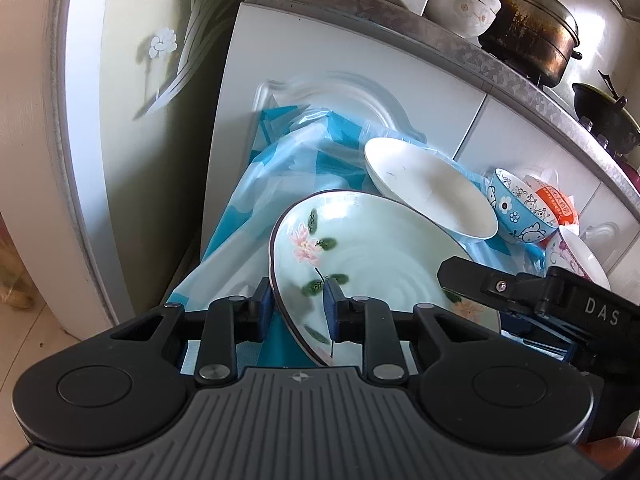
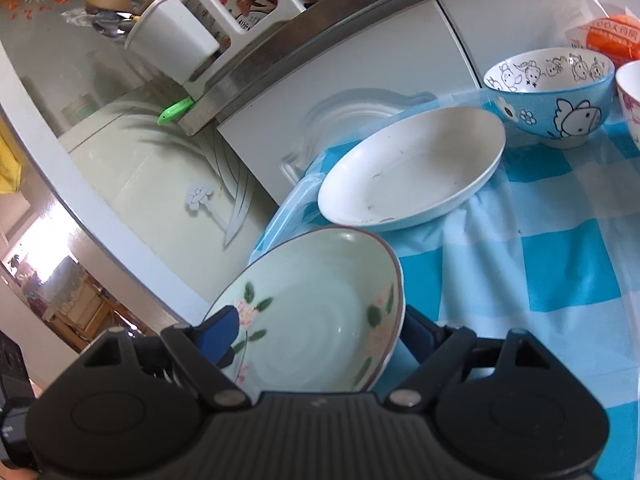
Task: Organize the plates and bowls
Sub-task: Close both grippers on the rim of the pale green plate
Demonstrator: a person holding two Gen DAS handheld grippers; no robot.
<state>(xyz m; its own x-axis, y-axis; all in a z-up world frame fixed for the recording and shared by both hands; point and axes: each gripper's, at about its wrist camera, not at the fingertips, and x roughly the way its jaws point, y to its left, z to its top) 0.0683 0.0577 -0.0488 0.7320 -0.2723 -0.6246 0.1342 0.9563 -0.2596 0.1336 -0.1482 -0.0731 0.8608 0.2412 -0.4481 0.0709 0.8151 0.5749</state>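
Note:
A pale green plate (image 1: 360, 248) with pink flowers is tilted up over the blue checked cloth (image 1: 280, 168). My left gripper (image 1: 298, 300) is shut on its near rim, one blue pad on each face. In the right wrist view the same green plate (image 2: 312, 280) lies between the wide-set fingers of my right gripper (image 2: 320, 320), and both pads touch its edges. Its black finger (image 1: 460, 276) reaches over the plate's right side. Behind it a white plate (image 2: 412, 172) lies on the cloth, with a blue cartoon bowl (image 2: 556, 108) beyond.
A white bowl with purple pattern (image 2: 630, 92) and an orange packet (image 2: 608, 36) sit at the far right. White cabinet doors (image 1: 320, 60) rise behind the cloth under a grey countertop (image 1: 440, 32) carrying pots (image 1: 528, 28). A pale fridge door (image 1: 140, 80) stands close on the left.

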